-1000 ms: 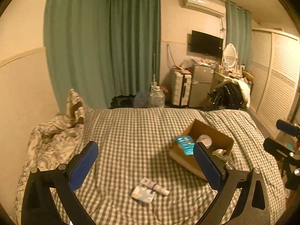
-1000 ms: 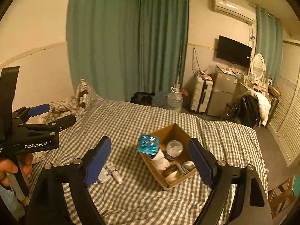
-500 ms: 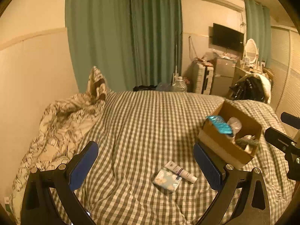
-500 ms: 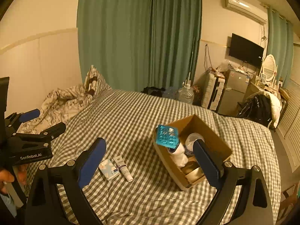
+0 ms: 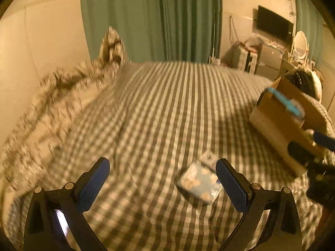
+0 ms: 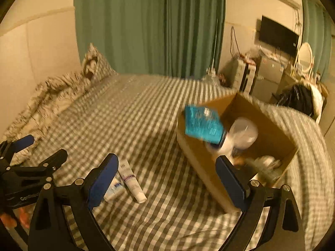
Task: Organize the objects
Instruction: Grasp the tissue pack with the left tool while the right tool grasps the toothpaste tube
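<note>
A light blue tissue pack (image 5: 199, 181) and a white tube (image 6: 130, 178) lie side by side on the checked bed cover (image 5: 167, 108). The tube (image 5: 207, 158) shows just beyond the pack in the left wrist view. The pack (image 6: 114, 187) is partly hidden behind my right gripper's left finger. My left gripper (image 5: 162, 185) is open and empty, low over the bed just left of the pack. My right gripper (image 6: 165, 185) is open and empty, between the tube and the cardboard box (image 6: 201, 159). The box (image 5: 278, 123) holds a blue packet (image 6: 202, 124), a white jar (image 6: 244, 132) and other items.
A crumpled patterned duvet (image 5: 48, 102) and a pillow (image 6: 95, 62) lie at the bed's left side by the wall. Green curtains (image 6: 150, 27) hang behind. A fridge, luggage, a TV (image 6: 278, 34) and a chair with clothes (image 6: 301, 99) stand at the far right.
Both grippers have come down and forward toward the bed. The tissue pack and tube now lie close by the fingers, and the box looms larger. Both stay open.
</note>
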